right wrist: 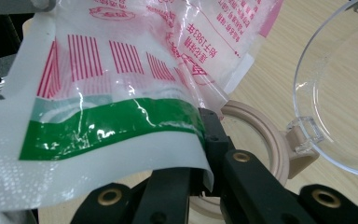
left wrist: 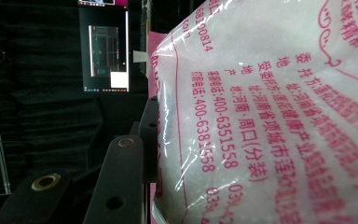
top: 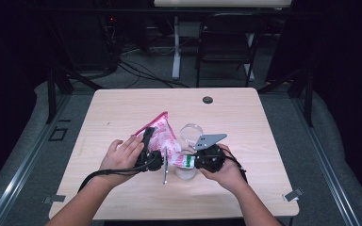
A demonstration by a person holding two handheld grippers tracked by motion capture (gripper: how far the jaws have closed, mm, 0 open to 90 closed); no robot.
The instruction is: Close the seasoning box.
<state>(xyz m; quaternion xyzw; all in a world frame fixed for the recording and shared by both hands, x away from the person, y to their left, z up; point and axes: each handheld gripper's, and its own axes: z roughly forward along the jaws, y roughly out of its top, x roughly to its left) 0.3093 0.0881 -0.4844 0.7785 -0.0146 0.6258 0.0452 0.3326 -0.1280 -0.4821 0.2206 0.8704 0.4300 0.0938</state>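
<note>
Both grippers held the sugar bag (top: 162, 134) tilted above the open jar (top: 186, 170) on the desk (top: 122, 108): left gripper (top: 147, 141) clamping its body, right gripper (top: 199, 161) pinching its corner. Pouring well probably meant keeping that corner directly over the mouth.

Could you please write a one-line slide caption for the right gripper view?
Right gripper pinching the bag's green-striped edge above an open jar with its clear hinged lid.

A clear bag (left wrist: 270, 112) with pink print and white grains inside takes the right side of the left gripper view. A black jaw presses flat against the left side of the bag. Behind, on a dark wall, a lit screen (left wrist: 106, 51) hangs at the upper left.
</note>
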